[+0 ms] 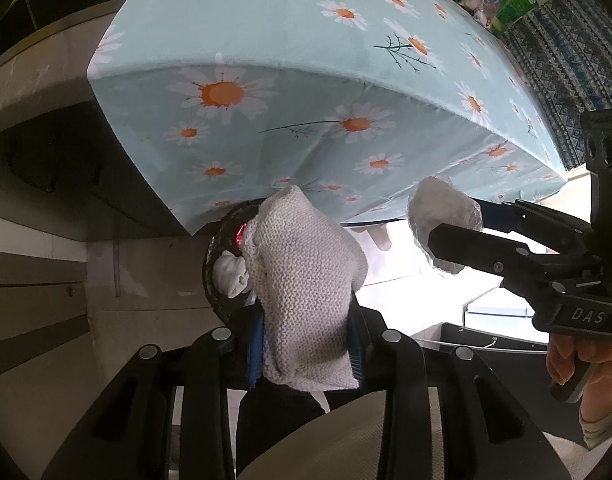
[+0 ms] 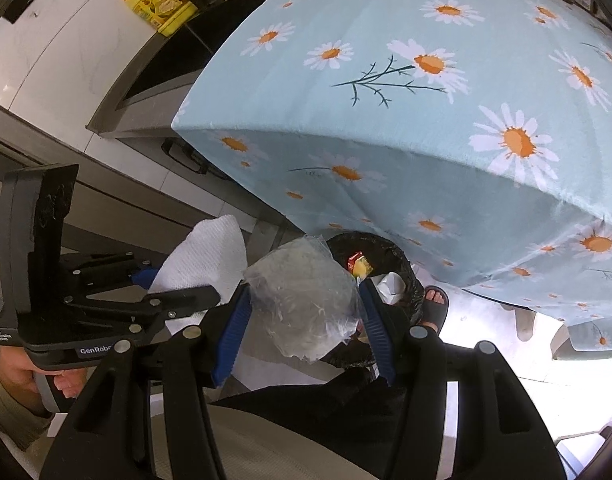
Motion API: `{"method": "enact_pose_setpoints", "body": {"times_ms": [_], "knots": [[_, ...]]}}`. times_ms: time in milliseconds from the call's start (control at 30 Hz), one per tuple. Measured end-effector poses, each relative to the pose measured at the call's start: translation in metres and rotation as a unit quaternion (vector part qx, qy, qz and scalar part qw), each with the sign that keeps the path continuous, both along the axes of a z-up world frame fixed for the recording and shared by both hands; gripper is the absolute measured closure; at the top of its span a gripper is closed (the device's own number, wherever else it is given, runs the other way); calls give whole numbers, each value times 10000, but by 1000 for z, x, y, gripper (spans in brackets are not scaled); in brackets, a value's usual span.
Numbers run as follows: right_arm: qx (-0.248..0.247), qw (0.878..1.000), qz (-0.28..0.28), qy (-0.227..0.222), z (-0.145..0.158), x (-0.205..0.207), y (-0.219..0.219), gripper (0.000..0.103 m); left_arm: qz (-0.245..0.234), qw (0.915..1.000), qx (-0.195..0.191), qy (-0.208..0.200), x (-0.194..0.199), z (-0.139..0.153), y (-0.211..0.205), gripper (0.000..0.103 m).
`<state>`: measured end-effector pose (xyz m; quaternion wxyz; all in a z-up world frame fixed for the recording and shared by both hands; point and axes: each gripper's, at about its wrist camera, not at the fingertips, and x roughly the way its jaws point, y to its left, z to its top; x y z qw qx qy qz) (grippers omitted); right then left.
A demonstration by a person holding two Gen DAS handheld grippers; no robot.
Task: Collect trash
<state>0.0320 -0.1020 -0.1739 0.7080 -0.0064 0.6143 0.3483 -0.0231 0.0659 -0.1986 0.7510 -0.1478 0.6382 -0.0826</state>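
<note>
My left gripper point(image 1: 306, 308) points down and is shut on a white knitted cloth point(image 1: 310, 280) that fills the gap between its blue pads point(image 1: 255, 344). Below it is a black lined trash bin point(image 1: 215, 280) holding a white tissue point(image 1: 233, 276) and a red wrapper point(image 1: 241, 236). My right gripper point(image 2: 306, 286) is shut on a crumpled clear plastic wad point(image 2: 306, 304), held over the same bin point(image 2: 406, 276), where a red-yellow wrapper point(image 2: 358, 264) and white paper point(image 2: 388, 284) lie. Each gripper also shows in the other's view, the right gripper point(image 1: 454, 228) and the left gripper point(image 2: 177, 280).
A table under a light-blue daisy cloth point(image 2: 426, 100) overhangs the bin. A foot in a black sandal point(image 2: 436, 300) stands just beyond the bin. A kitchen counter with a yellow bottle point(image 2: 161, 4) runs along the left. A dark open box point(image 1: 486, 344) sits on the floor at right.
</note>
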Motion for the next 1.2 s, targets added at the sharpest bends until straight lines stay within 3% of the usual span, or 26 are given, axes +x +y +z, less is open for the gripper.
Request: {"method": "enact_pose_setpoints", "body": {"times_ms": [33, 100, 733, 833, 1200], "knots": [[4, 10000, -56, -9, 1, 0, 0, 36, -33, 10000, 44, 12, 0, 1, -1, 57], [71, 9997, -222, 2, 4, 0, -3, 33, -92, 9999, 118, -18, -1, 4, -1, 53], [260, 9973, -598, -342, 43, -7, -37, 33, -4, 9992, 338, -219, -2, 37, -4, 53], [324, 9965, -645, -430, 52, -10, -47, 33, 31, 9987, 408, -313, -4, 47, -9, 48], [531, 9910, -826, -904, 100, -31, -106, 31, 296, 9943, 608, -822, -24, 105, -30, 47]]}}
